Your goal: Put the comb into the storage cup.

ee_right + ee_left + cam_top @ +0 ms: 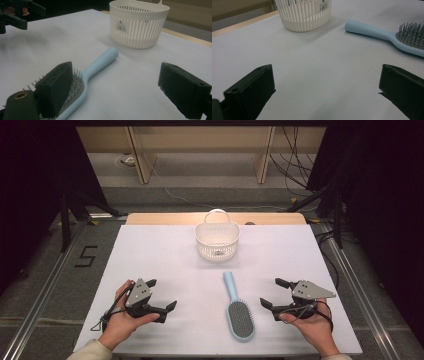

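High view: light-blue hairbrush [238,309] flat on white table cover [165,255], bristles up, handle pointing at white slotted basket [217,240] farther back, well apart from it. Left gripper [162,296] and right gripper [272,292] both spread wide, holding nothing, flanking the brush. Probably light, rigid plastic, smooth and a bit slippery. Best taken across the narrow handle near the neck, clear of bristles. Basket contents hard to make out.

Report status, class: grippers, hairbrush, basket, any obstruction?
Left gripper open, right gripper open, both empty. Blue hairbrush flat between them, bristles up. White basket beyond its handle. Nothing in the way.
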The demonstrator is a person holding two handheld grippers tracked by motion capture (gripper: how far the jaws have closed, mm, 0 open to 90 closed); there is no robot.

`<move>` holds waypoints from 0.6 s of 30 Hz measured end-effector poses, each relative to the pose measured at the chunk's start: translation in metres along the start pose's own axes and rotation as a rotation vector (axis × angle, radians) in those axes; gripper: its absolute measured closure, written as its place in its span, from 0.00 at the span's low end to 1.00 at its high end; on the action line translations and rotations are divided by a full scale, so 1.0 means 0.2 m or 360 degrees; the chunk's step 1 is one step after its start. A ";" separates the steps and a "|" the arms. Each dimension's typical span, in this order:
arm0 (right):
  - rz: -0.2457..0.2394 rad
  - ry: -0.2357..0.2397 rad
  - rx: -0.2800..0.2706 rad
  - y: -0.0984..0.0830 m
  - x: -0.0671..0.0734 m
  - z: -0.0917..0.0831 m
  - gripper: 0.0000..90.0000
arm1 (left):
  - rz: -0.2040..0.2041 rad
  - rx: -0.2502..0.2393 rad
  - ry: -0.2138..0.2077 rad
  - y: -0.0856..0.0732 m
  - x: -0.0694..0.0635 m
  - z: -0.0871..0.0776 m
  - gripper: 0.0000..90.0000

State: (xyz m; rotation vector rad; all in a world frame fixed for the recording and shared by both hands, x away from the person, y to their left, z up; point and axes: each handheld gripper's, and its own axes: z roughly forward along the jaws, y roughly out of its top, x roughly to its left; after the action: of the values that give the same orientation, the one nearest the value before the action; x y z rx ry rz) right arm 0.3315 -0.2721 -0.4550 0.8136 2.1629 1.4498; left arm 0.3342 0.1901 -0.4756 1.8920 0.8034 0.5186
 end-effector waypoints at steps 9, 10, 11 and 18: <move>-0.0008 -0.0009 0.0009 0.01 -0.01 0.01 0.15 | -0.0007 0.0001 -0.0003 0.00 0.00 0.00 0.00; -0.0016 -0.0006 0.0014 0.01 -0.01 0.01 0.17 | -0.0005 0.0003 -0.0003 0.00 0.00 0.00 0.00; -0.0037 0.0010 0.0009 0.02 -0.01 0.02 0.19 | -0.0004 0.0004 -0.0003 0.00 0.00 0.01 0.00; -0.0199 0.0184 0.0149 0.17 -0.01 0.20 0.83 | -0.0004 0.0008 -0.0004 0.00 0.00 0.01 0.00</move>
State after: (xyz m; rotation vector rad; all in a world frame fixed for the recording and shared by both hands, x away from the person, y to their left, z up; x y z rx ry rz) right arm 0.3649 -0.2362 -0.4387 0.6263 2.3380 1.3732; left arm 0.3364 0.1888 -0.4770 1.8958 0.8063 0.5129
